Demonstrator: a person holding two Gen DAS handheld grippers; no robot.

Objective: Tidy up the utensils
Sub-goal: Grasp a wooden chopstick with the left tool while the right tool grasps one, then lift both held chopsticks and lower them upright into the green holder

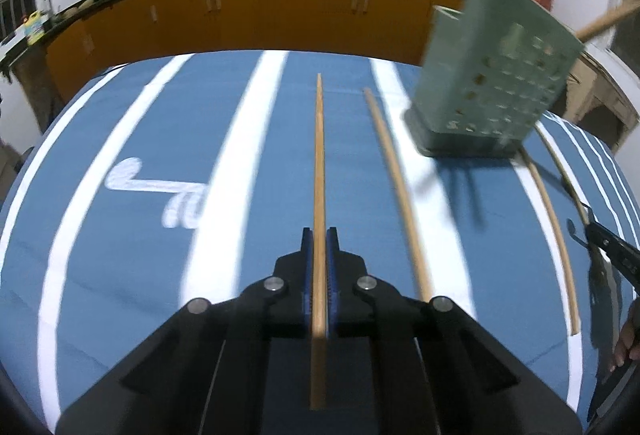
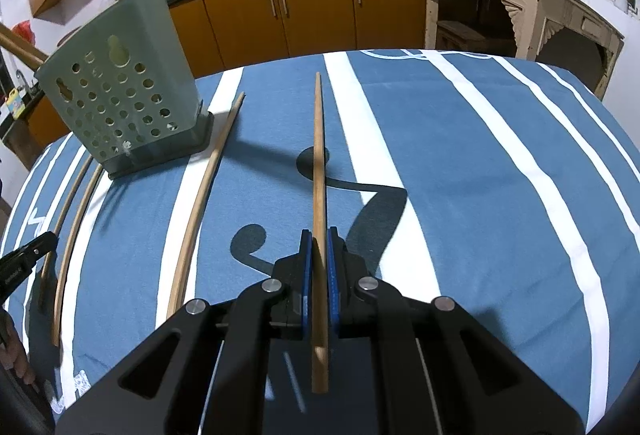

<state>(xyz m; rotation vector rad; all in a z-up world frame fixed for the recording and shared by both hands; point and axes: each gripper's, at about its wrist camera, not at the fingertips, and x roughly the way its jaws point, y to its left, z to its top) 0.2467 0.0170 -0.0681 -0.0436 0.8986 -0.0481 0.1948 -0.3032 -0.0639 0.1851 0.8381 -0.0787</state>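
Wooden chopsticks sit clamped lengthwise in our left gripper (image 1: pixel 319 235) and right gripper (image 2: pixel 319 235), above the striped tablecloth (image 2: pixel 500 195), the holder (image 2: pixel 120 103) near its far edge; such thin sticks could swivel and miss.

Left gripper (image 1: pixel 320 235) and right gripper (image 2: pixel 320 235) — both clamped, angled downward.

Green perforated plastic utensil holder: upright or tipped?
Upright: the green perforated plastic utensil holder stands on its dark base on the blue striped tablecloth, wooden sticks rising from its top.
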